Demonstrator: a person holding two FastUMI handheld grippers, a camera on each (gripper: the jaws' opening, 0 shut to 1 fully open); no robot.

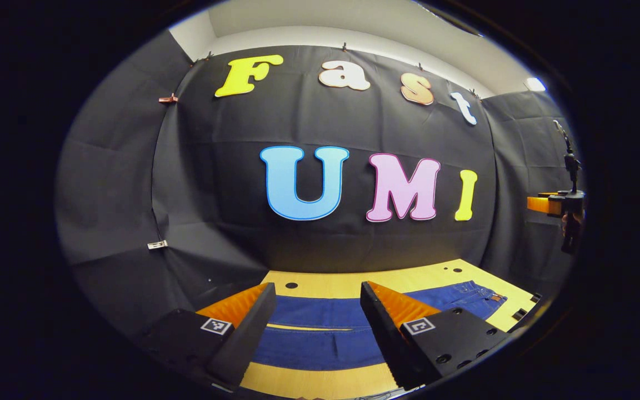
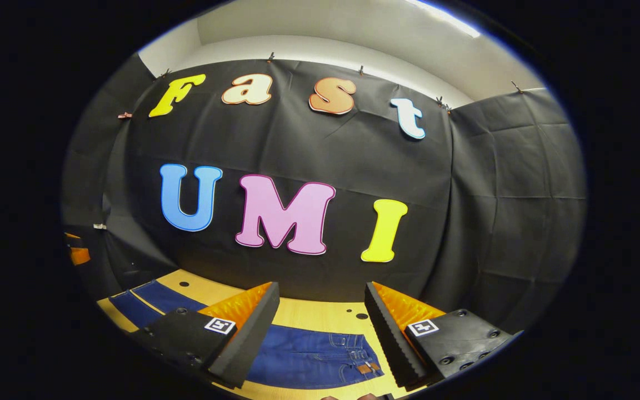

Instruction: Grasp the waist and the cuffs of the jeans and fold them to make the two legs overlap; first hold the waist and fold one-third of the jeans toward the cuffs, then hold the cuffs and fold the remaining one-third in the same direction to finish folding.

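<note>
Jeans (image 1: pixel 320 333) lie flat on the surface (image 1: pixel 325 283), nothing folded yet; both grippers' fingers (image 1: pixel 253 328) (image 2: pixel 248 333) wide open, holding nothing.

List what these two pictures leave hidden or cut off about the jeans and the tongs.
- Cuffs of the jeans: left gripper view, hidden behind the left tongs' own finger.
- Near edge of the jeans: right gripper view, cut off by the picture's bottom and covered by the right tongs.
- Whether the legs already overlap: cannot tell in either view.
- Right tongs in the left gripper view: at the edge, too small to judge their opening.
</note>
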